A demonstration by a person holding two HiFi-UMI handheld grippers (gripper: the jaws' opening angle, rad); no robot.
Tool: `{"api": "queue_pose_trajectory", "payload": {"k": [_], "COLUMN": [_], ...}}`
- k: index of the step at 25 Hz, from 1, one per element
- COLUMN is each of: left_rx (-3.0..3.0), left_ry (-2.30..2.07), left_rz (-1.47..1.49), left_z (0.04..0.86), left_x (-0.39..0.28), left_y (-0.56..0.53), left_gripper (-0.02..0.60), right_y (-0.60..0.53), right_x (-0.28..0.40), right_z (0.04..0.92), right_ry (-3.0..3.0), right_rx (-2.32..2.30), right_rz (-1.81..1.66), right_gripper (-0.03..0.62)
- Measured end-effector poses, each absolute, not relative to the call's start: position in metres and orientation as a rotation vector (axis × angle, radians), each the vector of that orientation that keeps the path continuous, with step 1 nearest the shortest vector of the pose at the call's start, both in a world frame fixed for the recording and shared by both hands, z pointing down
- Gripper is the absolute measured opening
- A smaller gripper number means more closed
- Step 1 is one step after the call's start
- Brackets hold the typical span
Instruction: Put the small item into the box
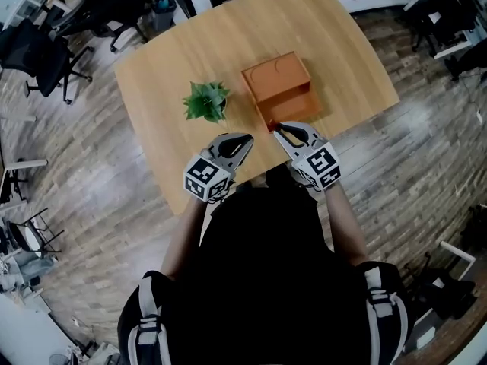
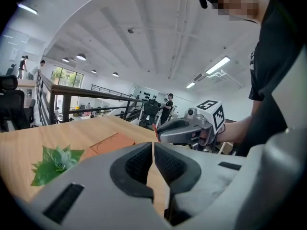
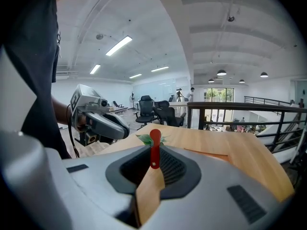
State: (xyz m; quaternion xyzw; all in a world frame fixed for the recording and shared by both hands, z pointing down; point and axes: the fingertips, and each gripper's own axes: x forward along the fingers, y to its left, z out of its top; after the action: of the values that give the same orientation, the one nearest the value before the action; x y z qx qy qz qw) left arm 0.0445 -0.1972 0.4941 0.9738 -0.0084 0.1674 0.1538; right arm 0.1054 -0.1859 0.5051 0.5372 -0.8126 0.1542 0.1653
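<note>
Thin, upright small red item, pinched in right gripper, orange box just beyond it

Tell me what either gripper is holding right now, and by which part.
The right gripper pinches a small red item by its lower end; the left gripper holds nothing.

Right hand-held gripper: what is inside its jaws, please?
A small red item stands upright between the pads of the right hand-held gripper, which is closed on it. Its round top sticks out above the jaws. The pads cover its flanks.
</note>
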Motion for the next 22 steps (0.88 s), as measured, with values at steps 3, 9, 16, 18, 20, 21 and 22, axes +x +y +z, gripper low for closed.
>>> {"api": "queue_pose_trajectory", "payload": {"k": [3,9,16,18,20,21,22], "left_rx": [2.782,2.759,2.712,2.695,2.683,2.676,2.67], "left_ry": [-0.068,-0.19,-0.354,-0.398,-0.438,-0.457,-0.476], "left_rz": [0.474,0.453,0.441,0.44,0.434,0.432,0.431], "left_z": [0.494,0.496,0.509,0.512,0.513,0.514,0.515], "left_x": [0.054,0.066,0.071,0.073,0.075,0.076,0.078], "left_y": [-0.209,-0.229,-0.245,-0.246,-0.247,-0.247,-0.247], "left_gripper": [0.028,0.028,0.028,0.028,0.028,0.028,0.028], "right_y": [-0.2,-0.22,-0.235,-0.237,-0.239,-0.239,-0.239], "right_x": [0.114,0.121,0.131,0.133,0.134,0.135,0.137], "right_z": [0.509,0.524,0.55,0.557,0.563,0.566,0.57], "right_ry": [-2.329,-2.34,-2.369,-2.377,-2.383,-2.384,-2.384], "right_rx": [1.476,1.301,1.127,1.077,1.029,1.002,0.975], "right_rz": [0.445,0.418,0.426,0.436,0.439,0.435,0.431], "right_gripper": [0.067,0.067,0.067,0.067,0.067,0.067,0.067]}}
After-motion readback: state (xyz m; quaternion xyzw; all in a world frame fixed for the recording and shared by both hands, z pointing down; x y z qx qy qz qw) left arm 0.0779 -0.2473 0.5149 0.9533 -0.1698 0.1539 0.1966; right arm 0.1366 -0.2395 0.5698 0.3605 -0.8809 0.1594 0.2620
